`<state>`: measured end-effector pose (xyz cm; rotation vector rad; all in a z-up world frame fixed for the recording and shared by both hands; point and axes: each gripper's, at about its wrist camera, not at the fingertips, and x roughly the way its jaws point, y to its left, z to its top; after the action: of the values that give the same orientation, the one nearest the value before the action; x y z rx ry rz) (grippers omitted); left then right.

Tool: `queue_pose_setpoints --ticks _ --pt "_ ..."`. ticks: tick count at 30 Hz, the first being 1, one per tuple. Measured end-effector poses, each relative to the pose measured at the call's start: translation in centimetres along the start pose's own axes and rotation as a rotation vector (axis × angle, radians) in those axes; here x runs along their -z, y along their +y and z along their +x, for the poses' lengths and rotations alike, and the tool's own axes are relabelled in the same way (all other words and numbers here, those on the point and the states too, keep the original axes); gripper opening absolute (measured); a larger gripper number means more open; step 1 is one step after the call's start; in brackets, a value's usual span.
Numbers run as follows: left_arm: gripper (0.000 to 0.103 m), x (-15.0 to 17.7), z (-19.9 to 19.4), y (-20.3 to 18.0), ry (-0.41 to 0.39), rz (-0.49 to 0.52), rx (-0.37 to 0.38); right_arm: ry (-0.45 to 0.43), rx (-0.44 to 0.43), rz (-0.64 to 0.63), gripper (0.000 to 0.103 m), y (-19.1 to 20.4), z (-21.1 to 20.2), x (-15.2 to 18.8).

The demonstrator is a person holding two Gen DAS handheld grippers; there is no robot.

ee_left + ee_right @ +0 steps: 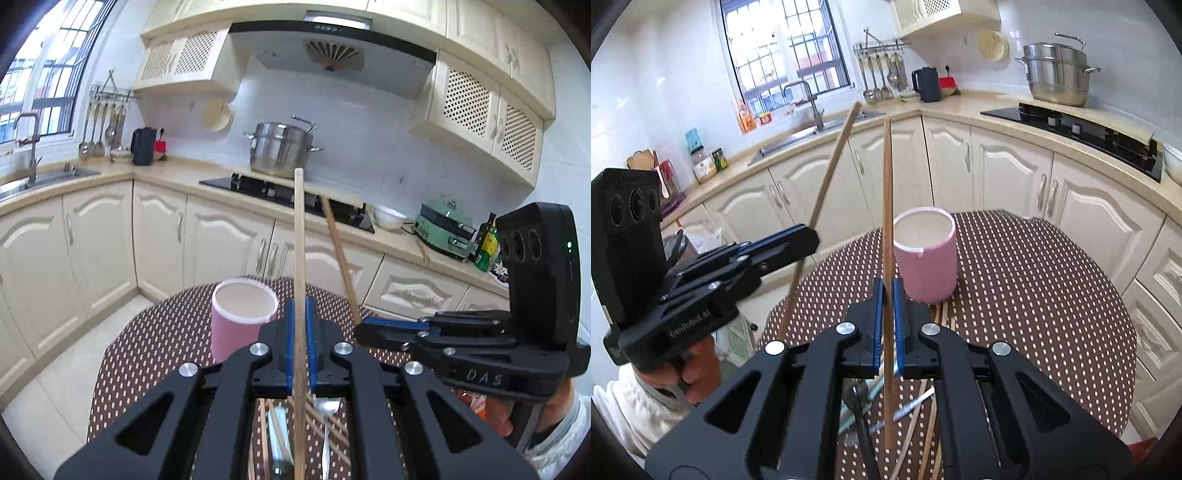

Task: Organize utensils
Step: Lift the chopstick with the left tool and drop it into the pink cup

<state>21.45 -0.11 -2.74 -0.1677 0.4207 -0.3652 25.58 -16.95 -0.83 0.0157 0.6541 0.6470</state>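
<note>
Both grippers are carrying a chopstick each, lifted clear of the loose pile, so the step in hand looks like the transfer into the pink cup (925,264) standing on the dotted worktop (1052,295). The left gripper (301,343) is pinching a pale chopstick (300,258) between its blue-padded fingers (289,343), the stick pointing up and away along the camera's axis; the right gripper (885,321) is clamping a darker chopstick (887,206) the same way, its fingers (876,321) closed on the shaft. In each view the cup is sitting just beyond the held stick, slightly to one side, and appears empty, though its bottom is not showing fully. The next move is probably calling for tilting each stick tip-down over the rim and easing the fingers apart one at a time, keeping the two grippers from crossing, since they are working close beside one another. Below the grippers, more chopsticks (925,435) and a spoon (327,406) are lying tangled on the worktop, mostly masked by the black frames, so their count is hard to make out. The lower ends of both held sticks are blurring into that clutter, and the person's hands are only partly showing.
</note>
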Motion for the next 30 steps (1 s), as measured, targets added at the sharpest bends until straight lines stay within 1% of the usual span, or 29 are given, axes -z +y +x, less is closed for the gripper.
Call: queue_pose_setpoints --ticks 6,11,16,21,22,24,28,30 --pt "0.006 -2.7 1.7 -0.2 -0.069 0.025 0.010 -0.061 -0.011 0.013 0.006 -0.4 1.0 -2.4" --pt "0.006 -4.4 3.5 1.3 -0.130 -0.004 0.026 -0.104 -0.010 0.031 0.006 -1.6 2.3 -4.6" --pt "0.006 -5.4 5.4 2.9 -0.192 -0.047 0.042 -0.138 -0.012 0.049 0.006 -3.0 3.4 -5.8" --pt "0.006 -5.8 7.3 4.5 -0.268 -0.082 0.019 -0.192 -0.008 0.075 0.006 -4.3 4.9 -7.1" --pt "0.006 -6.0 7.6 4.7 -0.294 -0.090 0.007 -0.208 -0.005 0.079 0.006 -4.4 5.0 -7.3" --pt "0.006 -6.3 8.0 5.2 -0.327 -0.101 0.005 -0.260 -0.003 0.091 0.006 -4.7 5.1 -8.0" --pt "0.006 -6.8 8.7 5.7 -0.417 -0.112 -0.019 -0.353 0.019 0.106 0.006 -5.1 5.5 -9.0" --pt "0.006 -6.8 9.1 5.7 -0.464 -0.100 -0.056 -0.382 0.027 0.112 0.006 -5.3 6.0 -9.3"
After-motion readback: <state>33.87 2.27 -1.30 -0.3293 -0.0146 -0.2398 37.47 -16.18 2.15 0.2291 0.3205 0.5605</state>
